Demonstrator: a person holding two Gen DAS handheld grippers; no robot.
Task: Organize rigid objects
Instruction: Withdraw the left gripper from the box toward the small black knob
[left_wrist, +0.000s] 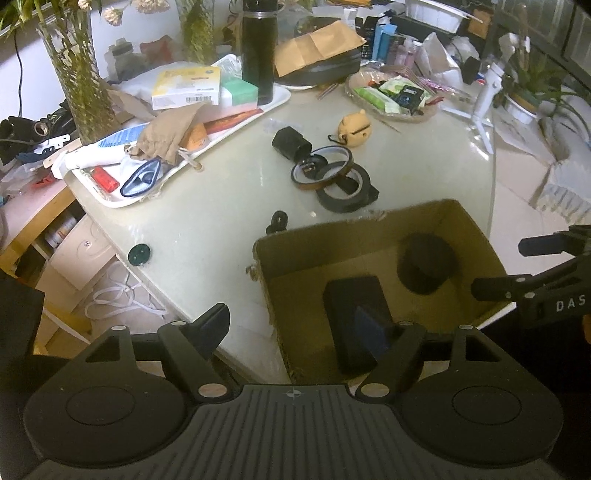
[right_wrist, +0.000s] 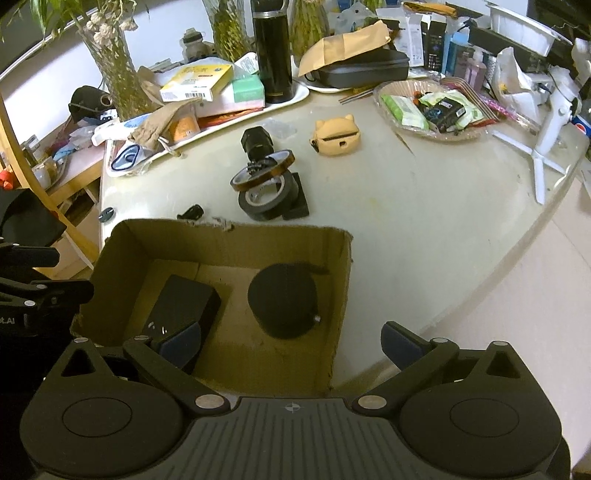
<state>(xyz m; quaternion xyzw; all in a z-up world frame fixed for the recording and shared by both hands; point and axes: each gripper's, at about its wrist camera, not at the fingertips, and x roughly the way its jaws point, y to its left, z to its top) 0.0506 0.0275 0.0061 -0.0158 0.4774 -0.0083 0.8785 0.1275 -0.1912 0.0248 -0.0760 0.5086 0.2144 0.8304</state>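
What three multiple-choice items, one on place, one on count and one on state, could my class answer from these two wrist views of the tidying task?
1. Where does the black rectangular case lie?
A. in the cardboard box
B. on the white tray
C. on the floor

2. How many black things lie in the box?
A. none
B. two
C. four

3. How stand the jaws of the right gripper?
A. shut on a tape roll
B. shut on nothing
C. open, holding nothing

Answers: 1 A, the case rests on the box floor; 2 B, the case and a round black object; 3 C, its fingers stand wide apart with nothing between them.
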